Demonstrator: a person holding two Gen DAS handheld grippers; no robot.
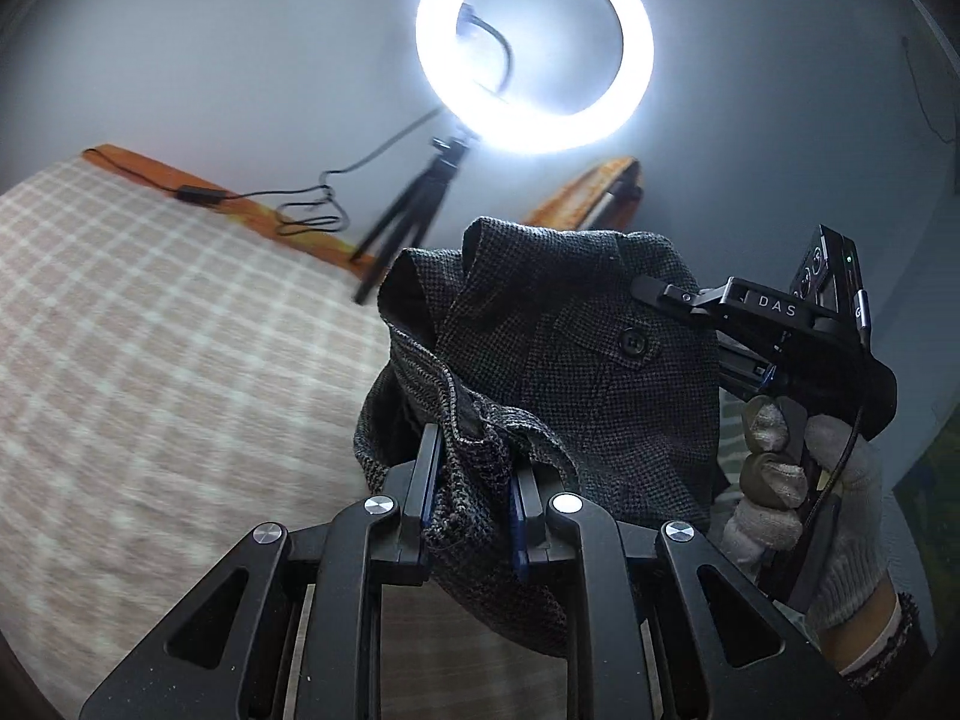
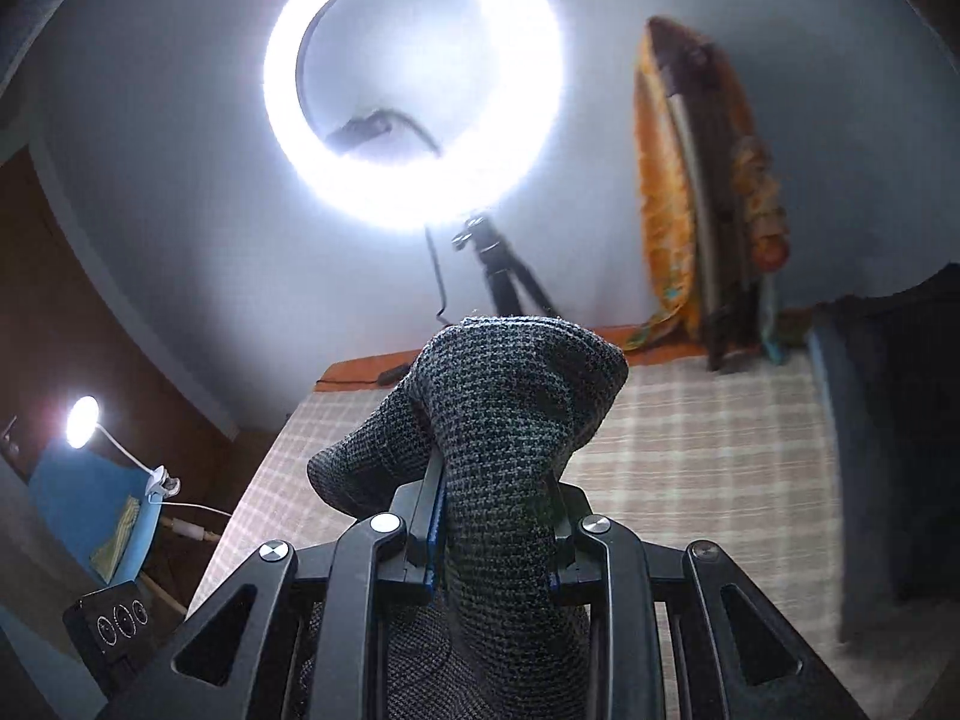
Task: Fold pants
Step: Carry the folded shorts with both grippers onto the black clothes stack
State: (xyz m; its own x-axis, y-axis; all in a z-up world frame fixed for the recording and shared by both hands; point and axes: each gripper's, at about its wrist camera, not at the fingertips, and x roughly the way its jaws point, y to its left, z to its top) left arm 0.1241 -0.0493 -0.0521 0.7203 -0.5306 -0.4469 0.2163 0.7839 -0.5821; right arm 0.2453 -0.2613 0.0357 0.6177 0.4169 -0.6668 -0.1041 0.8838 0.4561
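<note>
The pants [image 1: 558, 348] are dark grey houndstooth cloth with a buttoned back pocket, held up in the air above the bed. My left gripper [image 1: 474, 480] is shut on a bunched edge of the cloth. My right gripper [image 1: 690, 312] shows at the right of the left wrist view, held by a gloved hand [image 1: 798, 498], its jaws closed on the far side of the pants. In the right wrist view my right gripper [image 2: 495, 510] is shut on a thick fold of the pants [image 2: 510, 408], which rises in front of the camera.
A bed with a beige checked cover [image 1: 150, 372] lies below; it also shows in the right wrist view [image 2: 708, 450]. A lit ring light [image 1: 534, 54] on a tripod [image 1: 414, 222] stands at the wall. A clip lamp [image 2: 81, 420] and an orange cloth [image 2: 666, 192] are at the sides.
</note>
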